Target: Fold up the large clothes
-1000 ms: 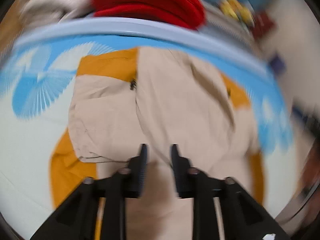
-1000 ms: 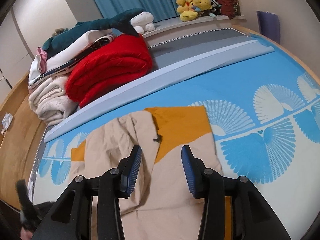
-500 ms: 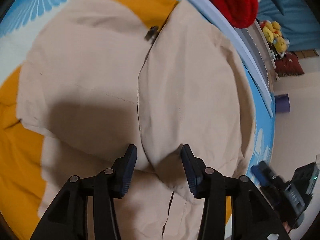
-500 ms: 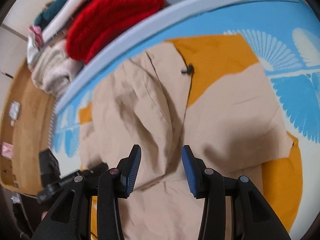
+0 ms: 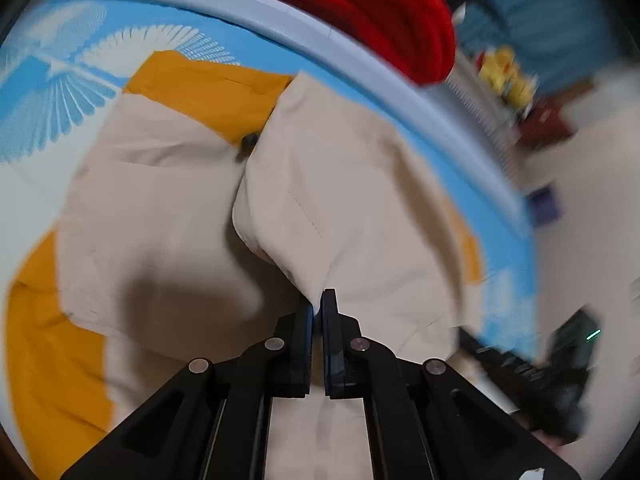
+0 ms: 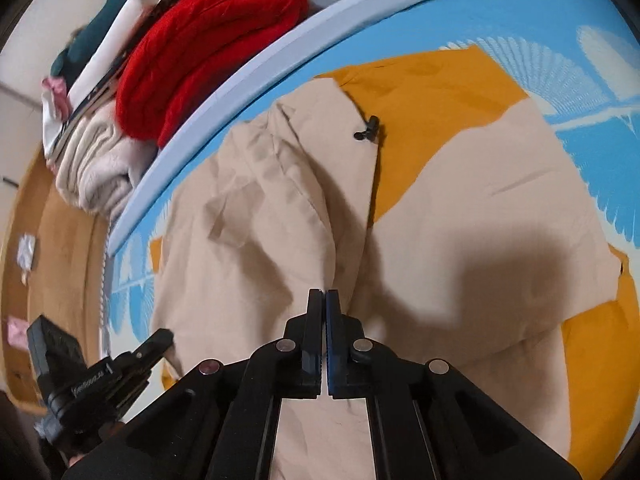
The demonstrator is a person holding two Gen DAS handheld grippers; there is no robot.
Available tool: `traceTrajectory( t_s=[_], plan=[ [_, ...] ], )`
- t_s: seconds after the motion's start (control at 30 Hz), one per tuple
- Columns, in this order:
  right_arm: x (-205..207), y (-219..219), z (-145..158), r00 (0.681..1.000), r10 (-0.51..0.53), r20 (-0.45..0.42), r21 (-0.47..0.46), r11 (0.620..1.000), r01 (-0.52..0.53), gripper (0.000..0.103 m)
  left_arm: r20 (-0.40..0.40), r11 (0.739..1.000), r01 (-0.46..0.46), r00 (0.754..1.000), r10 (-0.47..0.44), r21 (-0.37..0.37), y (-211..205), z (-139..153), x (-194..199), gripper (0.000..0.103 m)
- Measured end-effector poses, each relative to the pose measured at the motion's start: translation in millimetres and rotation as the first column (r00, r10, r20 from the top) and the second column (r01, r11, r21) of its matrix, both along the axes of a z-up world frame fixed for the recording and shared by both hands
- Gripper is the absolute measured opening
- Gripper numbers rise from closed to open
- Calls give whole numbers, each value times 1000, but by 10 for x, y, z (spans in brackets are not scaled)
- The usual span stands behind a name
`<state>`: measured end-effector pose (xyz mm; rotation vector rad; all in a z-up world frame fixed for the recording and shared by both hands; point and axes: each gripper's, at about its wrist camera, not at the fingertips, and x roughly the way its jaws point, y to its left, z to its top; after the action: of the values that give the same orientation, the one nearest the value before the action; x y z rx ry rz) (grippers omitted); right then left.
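blue bedspread point(image 6: 400, 20) under beige jacket point(image 5: 360, 208); left gripper point(image 5: 318, 308) and right gripper point(image 6: 324, 300) just clamped onto its folds.

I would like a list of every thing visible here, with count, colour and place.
jacket: one, beige and orange, spread on the bed
bed cover: one, blue with white fans, under the jacket
red blanket: one, folded, behind the bed's edge
cream blanket: one, beside the red one
plush toys: yellow, blurred, far back
left gripper: black, shut on the jacket
right gripper: black, shut on the jacket
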<state>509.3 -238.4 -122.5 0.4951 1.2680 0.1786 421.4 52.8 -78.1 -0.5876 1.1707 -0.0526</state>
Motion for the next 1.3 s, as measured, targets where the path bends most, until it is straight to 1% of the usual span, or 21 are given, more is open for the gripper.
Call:
traceTrajectory(
  t_s=[0.03, 0.1, 0.13, 0.2, 0.27, 0.33, 0.37, 0.43, 0.5, 0.53, 0.6, 0.63, 0.73, 0.8, 0.9, 0.97, 1.03, 1.1, 1.13, 1.2, 1.3],
  plan=[
    [0, 4, -82, 999, 6, -33, -30, 1000, -7, 1, -93, 1000, 26, 995, -24, 16, -60, -217, 9, 11],
    [-21, -8, -247, 995, -7, -101, -94, 996, -2, 1, -241, 999, 24, 970, -30, -27, -68, -583, -42, 19],
    [-36, -31, -319, 991, -27, -129, -119, 993, 11, 1, -267, 999, -14, 964, 0, -47, -46, -650, -80, 19],
    [-58, -68, -406, 984, -57, -166, -105, 994, 40, 1, -254, 999, -43, 967, 34, -28, -40, -540, -103, 21],
    [-56, -42, -383, 986, -59, -154, -113, 993, 42, 2, -166, 993, 2, 986, 19, 121, -142, -228, -52, 26],
    [-44, -4, -309, 991, -48, -127, -140, 990, 30, 2, -48, 964, 31, 999, -19, 264, -305, 42, -73, 34],
    [-35, 12, -284, 992, -45, -116, -150, 988, 27, 2, -15, 958, 54, 999, -52, 282, -390, 111, -73, 34],
    [-25, 34, -264, 993, -42, -108, -163, 986, 24, 2, 23, 966, 137, 989, -146, 221, -582, 145, -71, 33],
    [-5, 33, -243, 993, -57, -107, -176, 984, 38, 2, -9, 967, 230, 973, -230, 107, -775, -32, -67, 33],
    [10, 30, -254, 992, -60, -110, -176, 984, 40, 2, -75, 961, 270, 961, -265, 64, -870, -222, -65, 33],
    [41, -16, -275, 991, -64, -121, -167, 985, 43, 4, -215, 944, 313, 934, -286, 102, -997, -536, -74, 33],
    [41, -18, -276, 990, -68, -127, -164, 985, 47, 5, -245, 939, 324, 925, -290, 114, -1018, -624, -88, 33],
    [12, -23, -176, 992, -87, -89, -145, 987, 73, 7, -235, 950, 303, 932, -277, 81, -993, -555, -50, 33],
    [-2, -48, -7, 997, -82, -5, -153, 985, 80, 9, -173, 962, 273, 948, -266, 19, -892, -363, -9, 33],
    [-18, 11, 211, 993, -47, 107, -103, 993, 58, 12, -90, 967, 246, 967, -239, 68, -761, -156, 52, 33],
    [-5, 92, 235, 992, 0, 123, -40, 999, 5, 14, -71, 968, 214, 976, -206, 132, -691, -122, 82, 32],
    [8, 164, 136, 996, 33, 84, 39, 999, -36, 16, -98, 970, 194, 979, -181, 149, -651, -239, 119, 31],
    [32, 221, -101, 997, 73, -20, 96, 993, -71, 19, -168, 970, 180, 974, -153, 162, -612, -459, 73, 31],
    [32, 226, -242, 993, 77, -89, 76, 995, -70, 19, -220, 968, 181, 965, -141, 176, -604, -596, 64, 30],
    [-2, 195, -430, 983, 51, -177, -9, 999, -53, 19, -230, 972, 168, 965, -128, 165, -586, -643, 60, 31],
    [-7, 100, -441, 980, 0, -197, -32, 999, -6, 19, -204, 971, 166, 970, -130, 173, -616, -516, 74, 31]
  ],
)
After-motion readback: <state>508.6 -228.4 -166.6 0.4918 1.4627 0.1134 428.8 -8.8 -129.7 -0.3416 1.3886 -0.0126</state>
